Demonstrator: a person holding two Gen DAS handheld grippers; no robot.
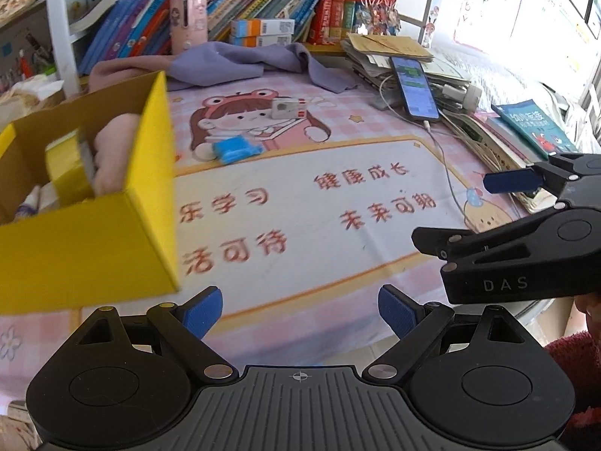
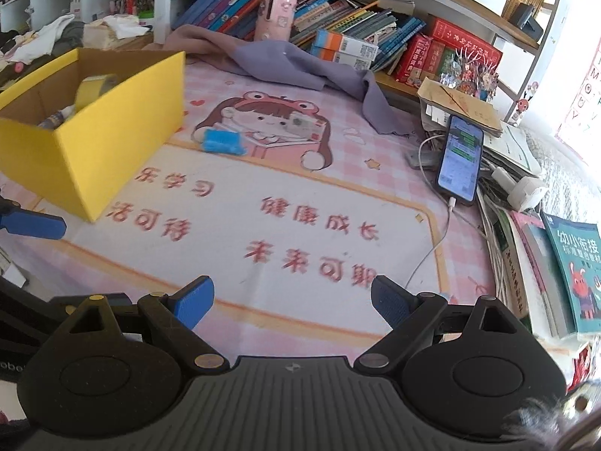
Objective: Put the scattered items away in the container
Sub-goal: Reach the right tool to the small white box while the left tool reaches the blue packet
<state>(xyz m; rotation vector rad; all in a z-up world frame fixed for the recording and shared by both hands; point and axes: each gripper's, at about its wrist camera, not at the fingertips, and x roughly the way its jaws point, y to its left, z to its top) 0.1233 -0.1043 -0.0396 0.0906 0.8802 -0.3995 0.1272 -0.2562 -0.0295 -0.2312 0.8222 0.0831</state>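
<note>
left gripper and right gripper gape wide (both empty), angled downward.

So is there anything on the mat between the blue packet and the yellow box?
Nothing visible. The blue packet lies on bare mat just right of the yellow box, with only printed pattern between them. The small white item sits on its far side, away from the box.
</note>
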